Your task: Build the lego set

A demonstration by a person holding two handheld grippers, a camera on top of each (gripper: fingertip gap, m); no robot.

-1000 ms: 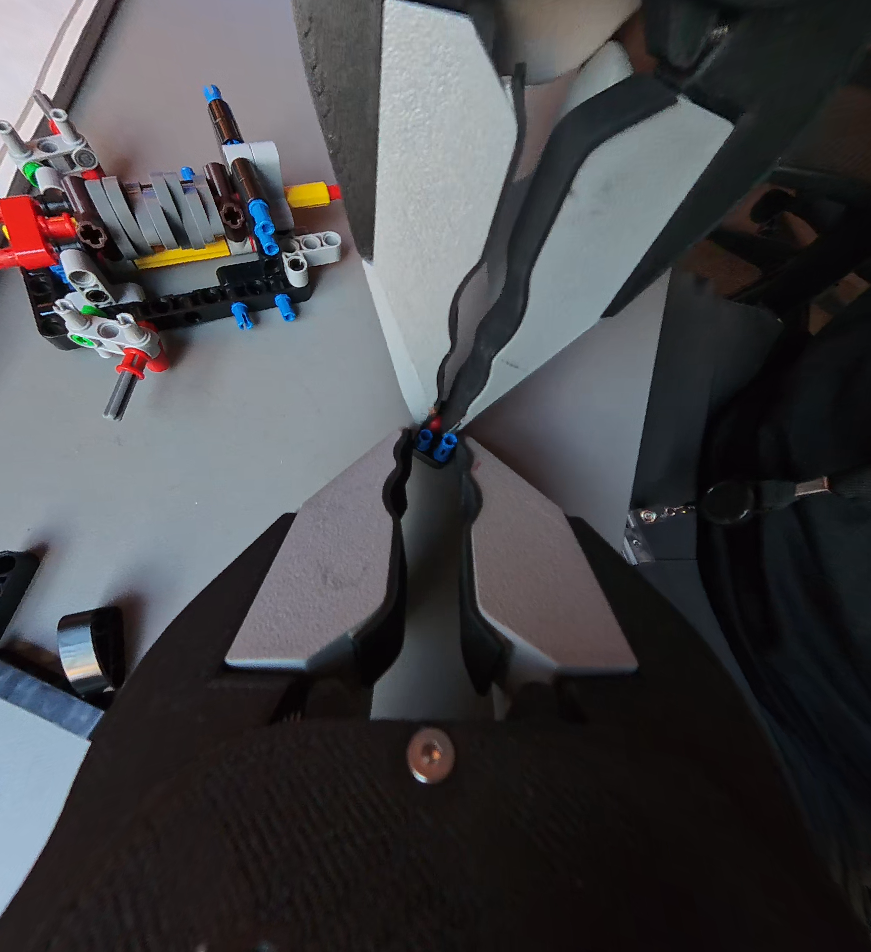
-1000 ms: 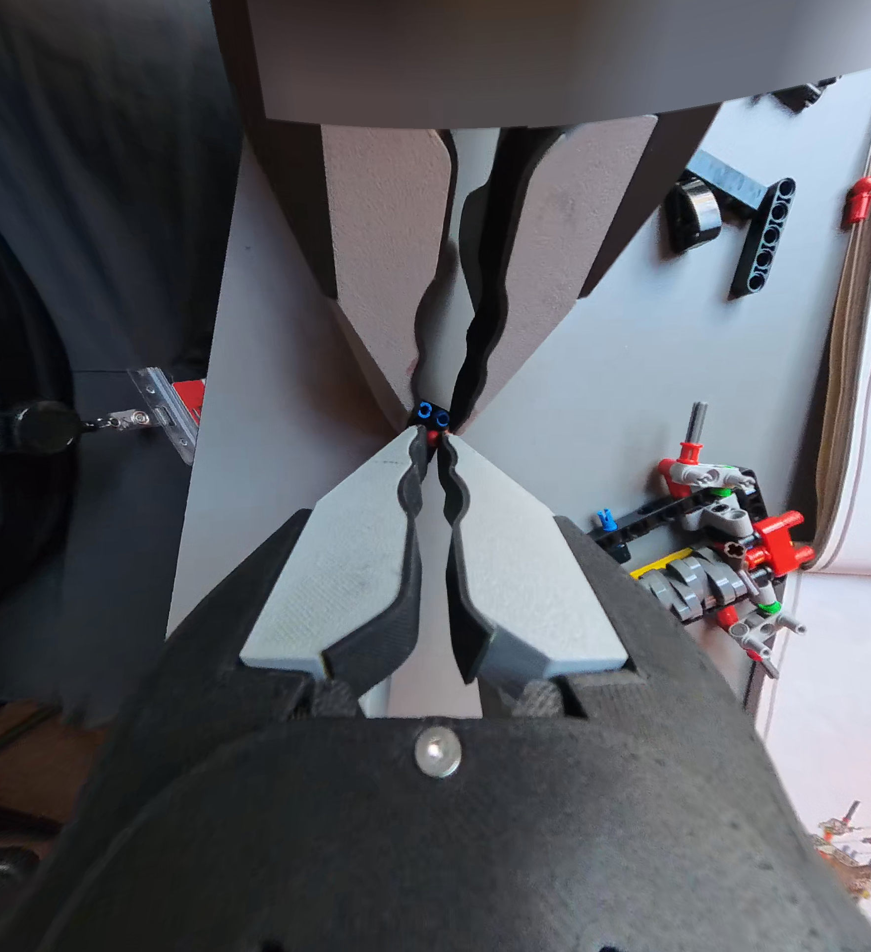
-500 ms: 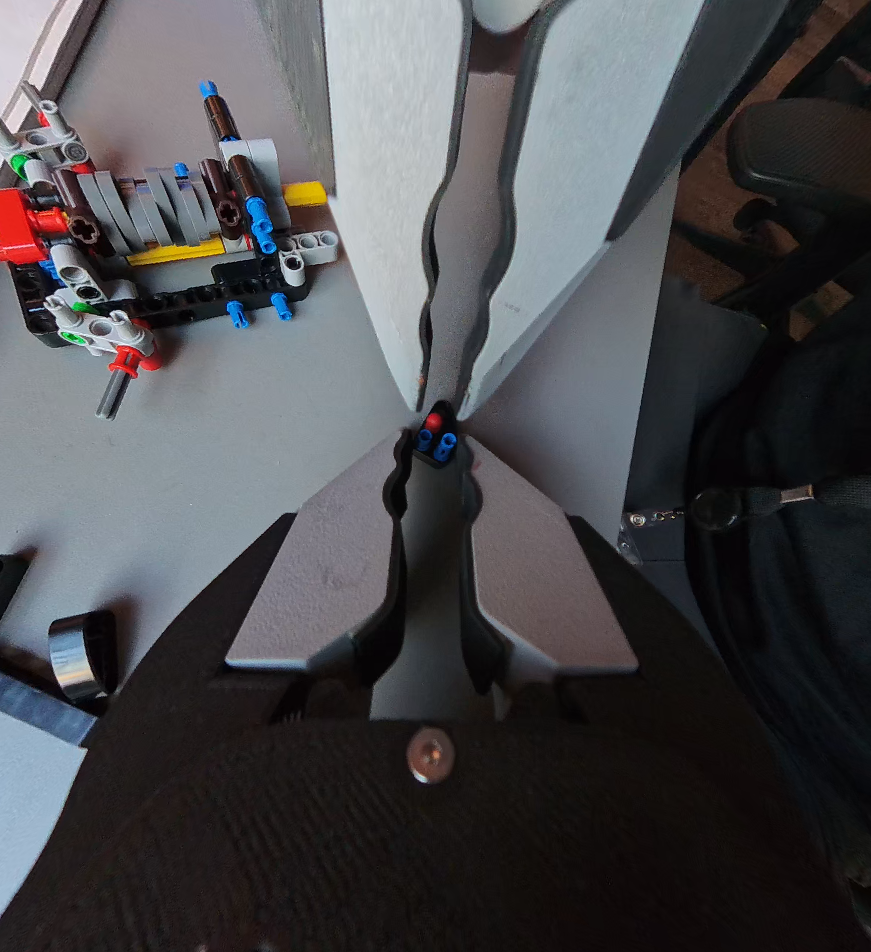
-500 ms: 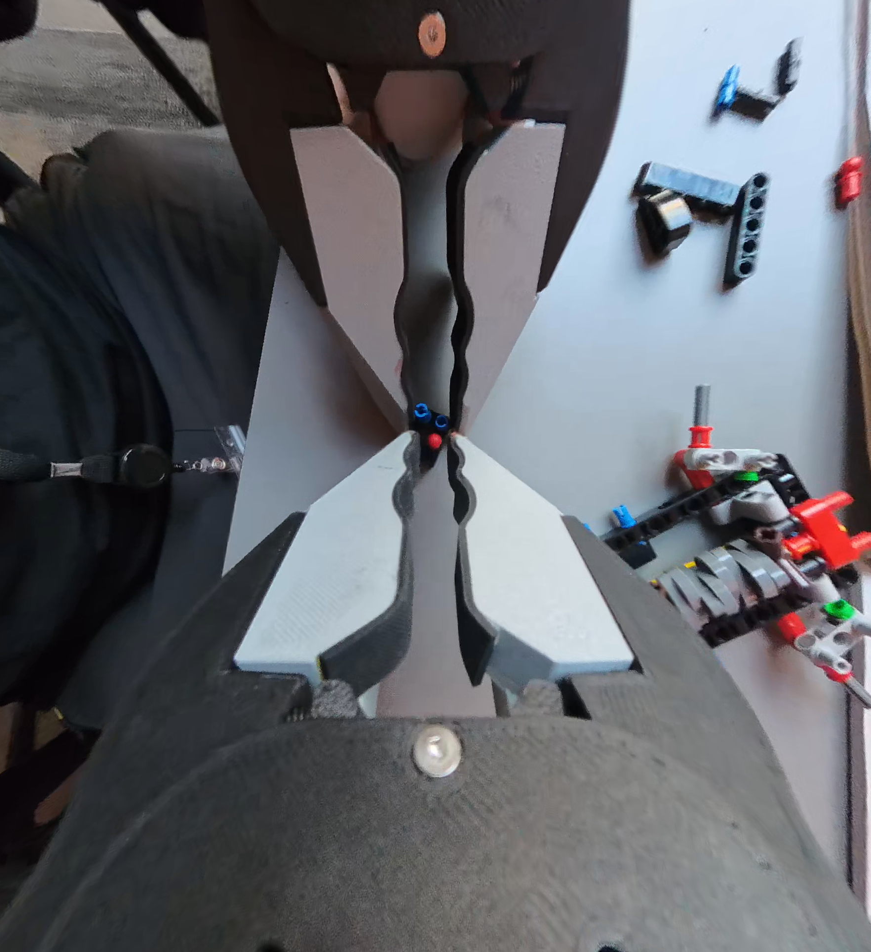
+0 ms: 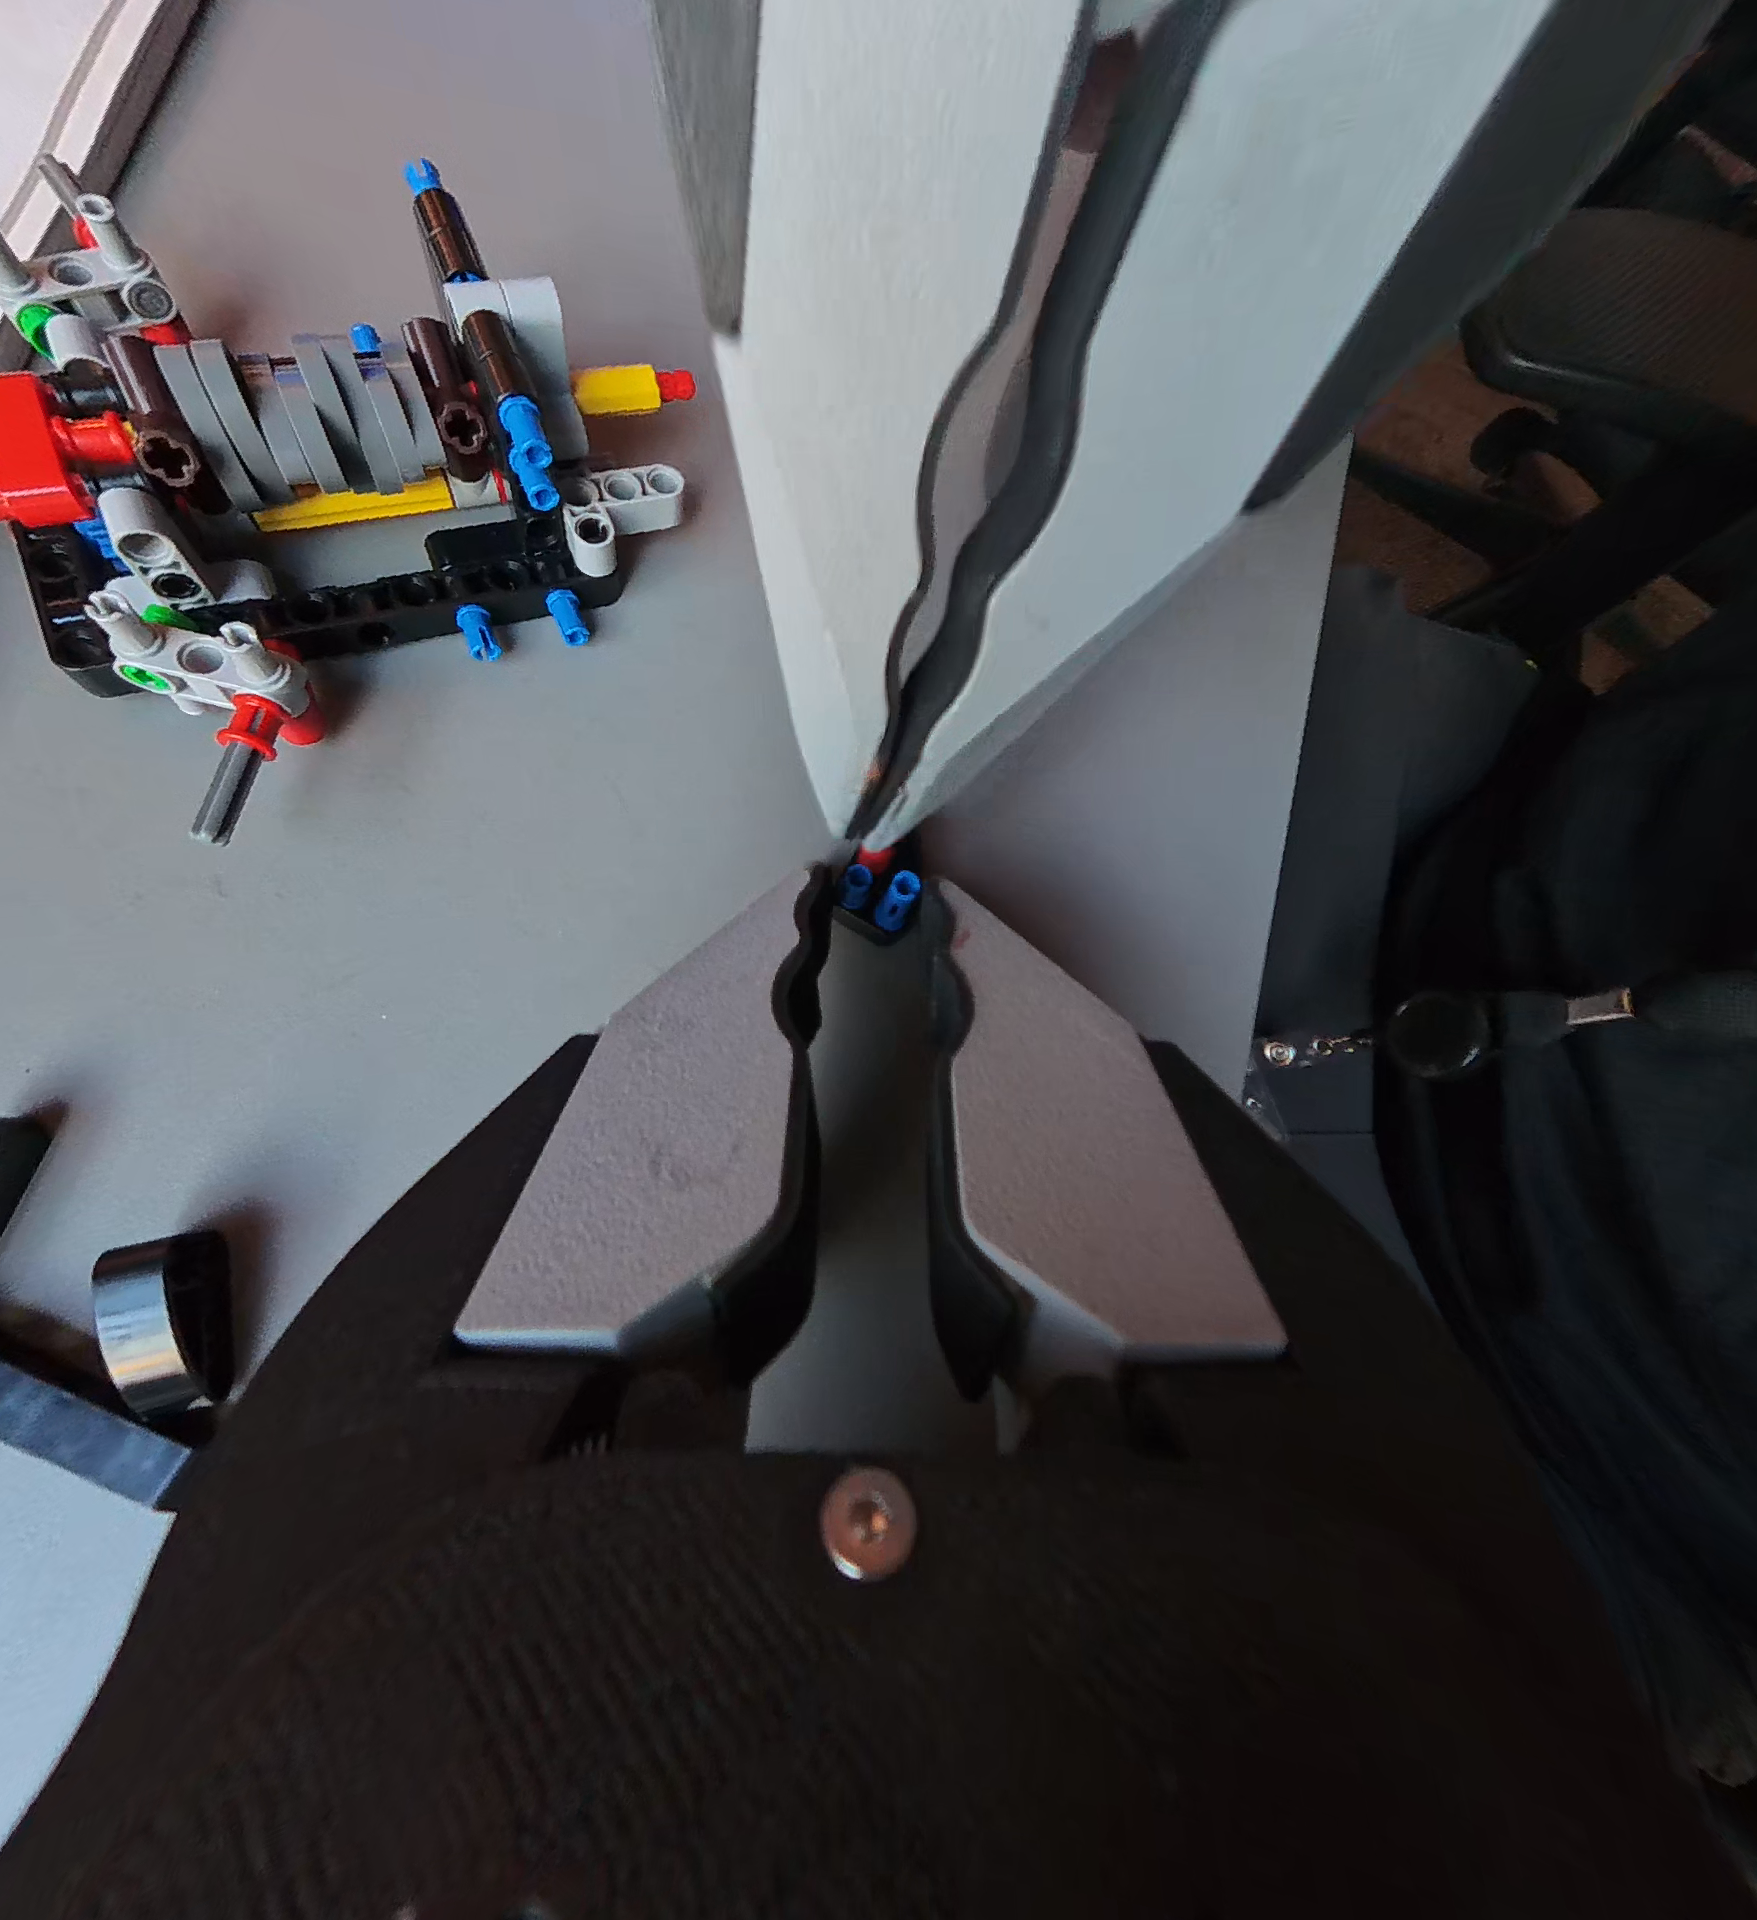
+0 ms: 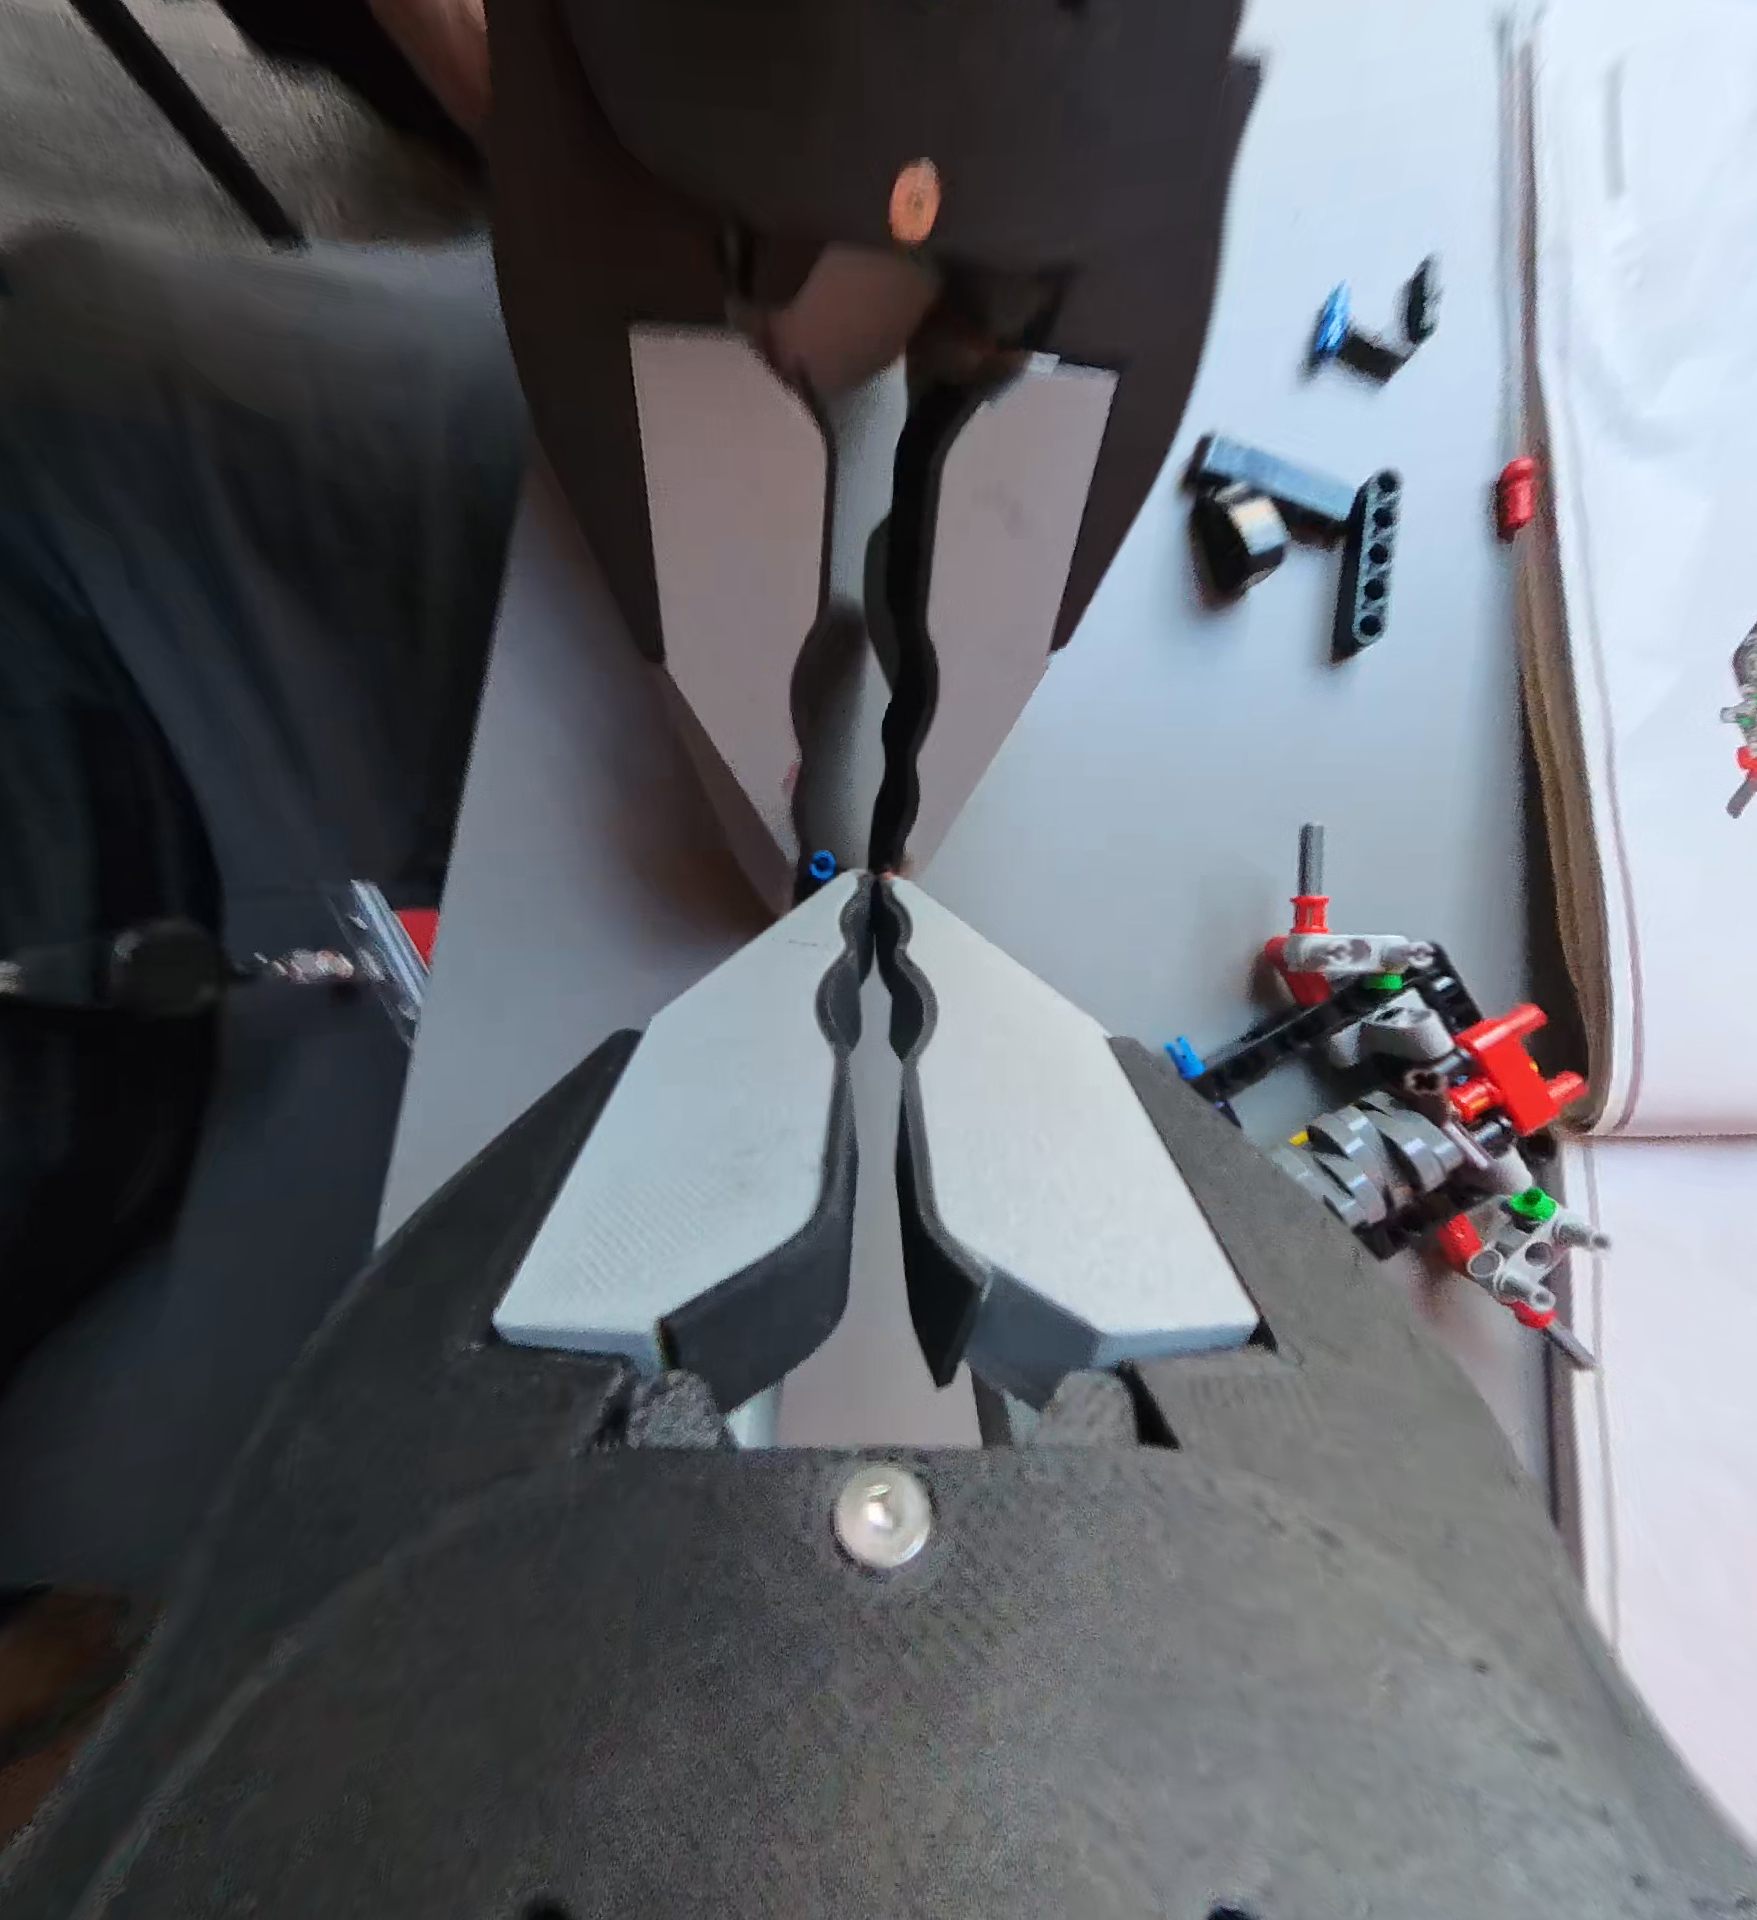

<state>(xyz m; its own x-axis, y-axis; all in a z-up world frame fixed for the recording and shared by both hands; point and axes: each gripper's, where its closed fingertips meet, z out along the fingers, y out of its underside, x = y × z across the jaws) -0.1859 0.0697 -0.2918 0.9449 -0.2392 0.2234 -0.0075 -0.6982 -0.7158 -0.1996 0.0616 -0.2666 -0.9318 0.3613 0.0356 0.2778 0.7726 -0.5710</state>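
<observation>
My left gripper (image 5: pixel 879 914) is shut on a small black piece with two blue pins (image 5: pixel 882 902) and holds it above the grey table (image 5: pixel 438 987) near its edge. A red pin (image 5: pixel 876 857) sits in that piece. My right gripper (image 6: pixel 872 888) is shut, and its tips (image 5: pixel 866 831) touch the piece at the red pin. I cannot tell whether they grip the pin. In the right wrist view the left gripper (image 6: pixel 843 852) comes down from above, and one blue pin (image 6: pixel 822 864) shows. The partly built model (image 5: pixel 334 499) lies on the table, also in the right wrist view (image 6: pixel 1404 1122).
A black beam (image 6: pixel 1367 566), a black curved piece (image 5: pixel 167 1320), a dark flat bar (image 6: pixel 1269 478), a small red piece (image 6: pixel 1516 497) and a black angled piece with a blue pin (image 6: pixel 1373 332) lie loose. An instruction booklet (image 6: pixel 1736 623) borders the table. A person's dark clothing (image 5: pixel 1580 1247) lies past the edge. My two grippers' fingertips are within a few centimetres of each other. From either gripper's tips it is about 12 cm to the dark flat bar (image 6: pixel 1269 478). It turns up in the left wrist view (image 5: pixel 71 1421) as well.
The right gripper opened half a second ago, leaving the red pin in the black piece. It has now shut again with its tips against that pin. The left gripper kept its hold.
</observation>
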